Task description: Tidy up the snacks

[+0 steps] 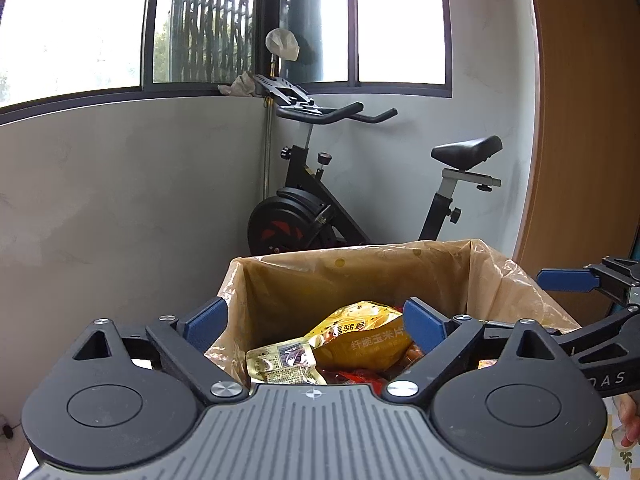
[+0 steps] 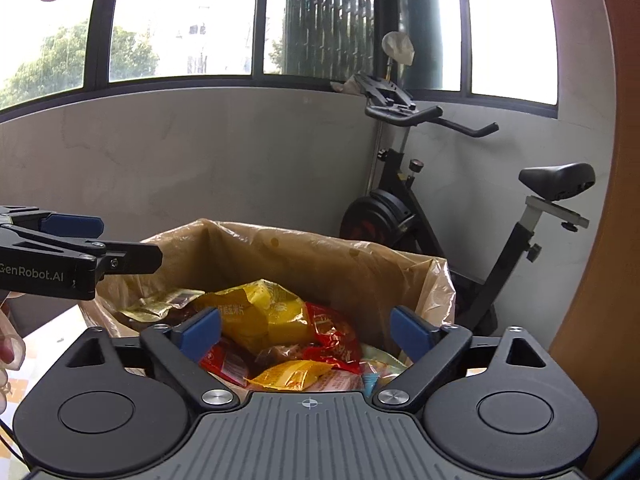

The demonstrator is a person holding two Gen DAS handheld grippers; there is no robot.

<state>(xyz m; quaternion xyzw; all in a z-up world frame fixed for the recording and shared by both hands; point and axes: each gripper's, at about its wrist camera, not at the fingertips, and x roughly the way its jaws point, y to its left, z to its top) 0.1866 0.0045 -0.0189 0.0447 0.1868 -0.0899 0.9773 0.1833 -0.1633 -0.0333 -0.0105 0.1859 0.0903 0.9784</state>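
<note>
A box lined with a tan plastic bag (image 1: pixel 360 276) (image 2: pixel 304 256) holds several snack packets. A big yellow corn-chip bag (image 1: pixel 360 340) (image 2: pixel 268 312) lies on top, with a pale gold packet (image 1: pixel 280 364) (image 2: pixel 156 306) to its left and red packets (image 2: pixel 336 336) to its right. My left gripper (image 1: pixel 316 320) is open and empty, held over the box's near edge; it also shows from the side in the right wrist view (image 2: pixel 112 244). My right gripper (image 2: pixel 306 330) is open and empty over the box; one of its fingers (image 1: pixel 568 280) shows in the left wrist view.
A black exercise bike (image 1: pixel 360 200) (image 2: pixel 460 220) stands behind the box in the corner under the windows. A brown wooden panel (image 1: pixel 588 120) (image 2: pixel 600 240) is on the right. A grey low wall (image 1: pixel 120 200) runs on the left.
</note>
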